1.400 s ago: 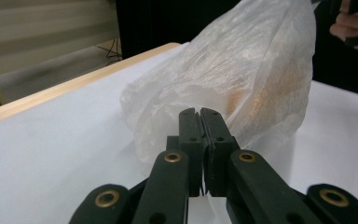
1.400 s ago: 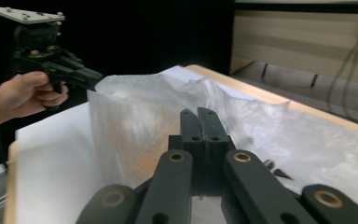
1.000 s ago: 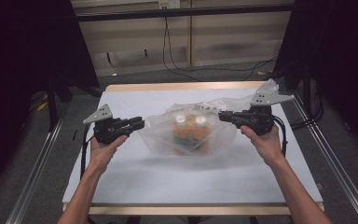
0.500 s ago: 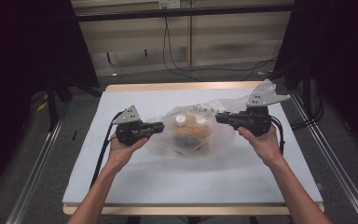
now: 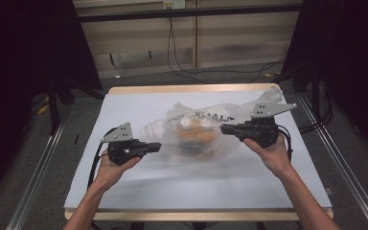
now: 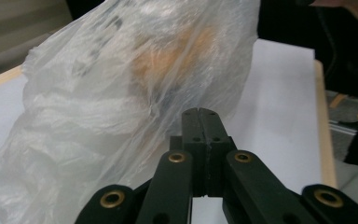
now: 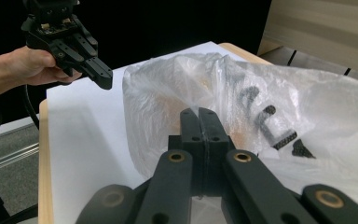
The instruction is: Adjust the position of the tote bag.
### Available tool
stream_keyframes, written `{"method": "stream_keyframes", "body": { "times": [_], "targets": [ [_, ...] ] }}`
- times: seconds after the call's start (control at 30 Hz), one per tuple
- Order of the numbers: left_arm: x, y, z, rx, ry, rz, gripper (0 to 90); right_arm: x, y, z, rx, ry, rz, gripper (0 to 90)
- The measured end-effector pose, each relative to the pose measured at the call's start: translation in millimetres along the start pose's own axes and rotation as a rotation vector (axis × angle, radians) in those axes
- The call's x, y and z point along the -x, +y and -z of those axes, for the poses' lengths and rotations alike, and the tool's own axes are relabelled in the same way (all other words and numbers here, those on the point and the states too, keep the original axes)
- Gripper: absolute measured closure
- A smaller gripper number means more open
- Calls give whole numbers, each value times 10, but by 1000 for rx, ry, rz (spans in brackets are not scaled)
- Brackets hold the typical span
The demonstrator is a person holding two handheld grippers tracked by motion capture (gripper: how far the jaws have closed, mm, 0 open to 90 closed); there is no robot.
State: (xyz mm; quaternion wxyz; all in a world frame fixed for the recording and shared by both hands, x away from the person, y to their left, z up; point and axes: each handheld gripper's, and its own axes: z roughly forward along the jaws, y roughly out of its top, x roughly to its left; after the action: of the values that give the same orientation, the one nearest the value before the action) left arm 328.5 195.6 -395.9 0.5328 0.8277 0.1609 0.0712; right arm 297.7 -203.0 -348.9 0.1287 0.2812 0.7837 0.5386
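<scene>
A pale grey table top with a wooden edge (image 5: pixel 124 191) carries a crumpled clear plastic bag with black lettering (image 5: pixel 206 129), orange and white things dimly visible inside, lying mid-table. The left gripper (image 5: pixel 156 146) hangs just beside the bag's left side, jaws clenched on nothing (they have just closed). The right gripper (image 5: pixel 224 128), jaws pressed together, sits at the bag's right side; whether film is pinched, I cannot tell.
</scene>
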Motion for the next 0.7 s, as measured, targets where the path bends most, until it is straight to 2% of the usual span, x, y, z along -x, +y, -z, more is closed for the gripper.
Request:
{"method": "stream_keyframes", "body": {
  "times": [0.03, 0.07, 0.1, 0.13, 0.17, 0.2, 0.23, 0.27, 0.3, 0.33, 0.4, 0.43, 0.5, 0.53, 0.57, 0.6, 0.7],
  "targets": [
    [-46, 23, -22, 32, 35, 16, 817, 8, -29, -25, -8, 2, -2, 900],
    [-46, 23, -22, 32, 35, 16, 763, 8, -35, -36, -9, 4, -1, 900],
    [-58, 48, -34, 42, 48, 16, 763, 8, -35, -36, -9, 4, -1, 900],
    [-70, 83, -57, 54, 59, 5, 708, 0, -34, -48, -11, 8, -2, 900],
    [-72, 102, -82, 65, 65, 14, 576, -21, -31, -75, -21, 18, 6, 900],
    [-82, 122, -120, 74, 77, 15, 576, -21, -31, -75, -21, 18, 6, 900],
    [-85, 138, -161, 67, 89, 11, 517, -33, -35, -97, -27, 25, 9, 900],
    [-95, 140, -218, 65, 80, 9, 471, -46, -41, -117, -39, 30, 9, 900],
    [-105, 126, -335, 31, 95, 17, 366, -69, -58, -160, -56, 41, 16, 900],
    [-105, 126, -335, 31, 95, 17, 337, -74, -64, -172, -61, 42, 17, 900],
    [-147, 70, -458, -15, 110, 46, 357, -77, -79, -194, -70, 48, 13, 900],
    [-147, 70, -458, -15, 110, 46, 433, -78, -83, -197, -74, 47, 14, 900],
    [-149, 47, -467, -28, 103, 37, 716, -76, -96, -207, -79, 54, 14, 900],
    [-154, 39, -463, -30, 82, 33, 716, -76, -96, -207, -79, 54, 14, 900],
    [-152, 38, -452, -44, 74, 19, 844, -76, -104, -208, -82, 52, 13, 900],
    [-145, 35, -445, -55, 69, 20, 900, -71, -112, -207, -82, 52, 8, 900],
    [-111, -1, -436, -75, 48, 7, 900, -43, -152, -208, -92, 39, -2, 900]
  ]
}}
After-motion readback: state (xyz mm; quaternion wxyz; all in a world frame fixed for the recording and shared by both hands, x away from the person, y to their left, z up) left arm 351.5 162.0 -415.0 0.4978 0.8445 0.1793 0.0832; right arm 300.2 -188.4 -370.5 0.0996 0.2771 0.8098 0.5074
